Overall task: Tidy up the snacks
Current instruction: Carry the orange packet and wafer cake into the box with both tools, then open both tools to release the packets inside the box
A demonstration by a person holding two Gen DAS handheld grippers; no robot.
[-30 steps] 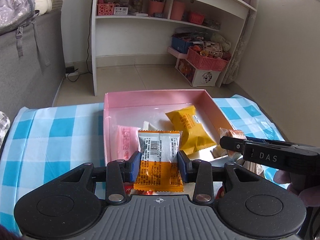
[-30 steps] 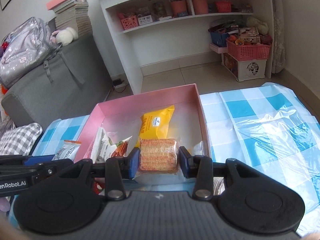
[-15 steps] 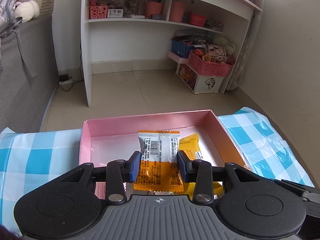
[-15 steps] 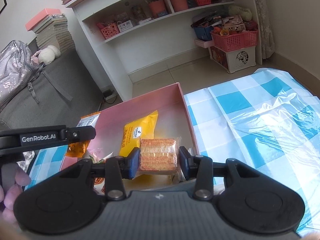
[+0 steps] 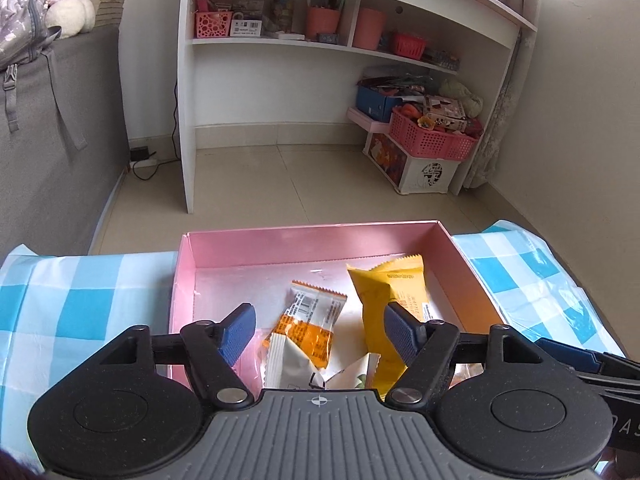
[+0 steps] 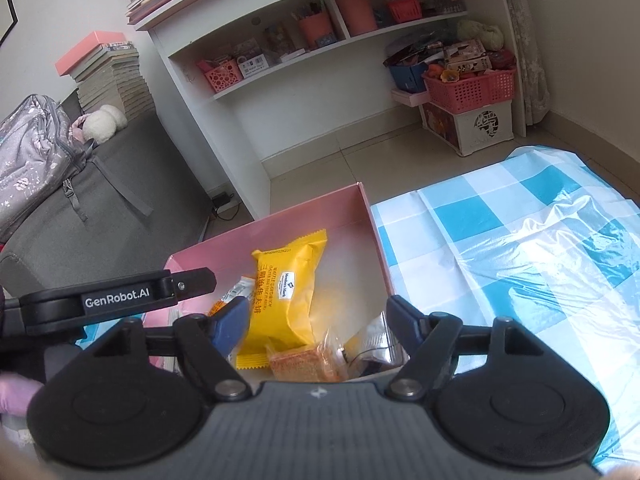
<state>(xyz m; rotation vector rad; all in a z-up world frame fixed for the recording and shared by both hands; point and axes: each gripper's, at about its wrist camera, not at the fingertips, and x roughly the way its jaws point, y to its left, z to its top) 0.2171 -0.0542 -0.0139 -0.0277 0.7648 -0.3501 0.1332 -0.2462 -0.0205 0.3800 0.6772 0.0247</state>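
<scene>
A pink box (image 5: 304, 242) stands on the blue checked tablecloth and holds several snacks. My left gripper (image 5: 318, 328) is open above the box's near side. Below it lies an orange and white packet (image 5: 308, 330), with a yellow wafer pack (image 5: 390, 292) to its right. My right gripper (image 6: 318, 322) is open over the box (image 6: 374, 216) too. A clear-wrapped orange wafer block (image 6: 306, 364) lies under it beside the yellow pack (image 6: 284, 296). The left gripper's arm (image 6: 120, 300) crosses the right wrist view at left.
The blue checked tablecloth (image 6: 520, 240) with a shiny plastic cover spreads right of the box. Beyond the table stand a white shelf unit (image 5: 320, 44), stacked pink baskets (image 5: 432, 140) on the floor, and a grey sofa (image 5: 48, 140) at left.
Both grippers have opened. The orange and white packet has dropped from the left one and the wafer block from the right one into the pink box.
</scene>
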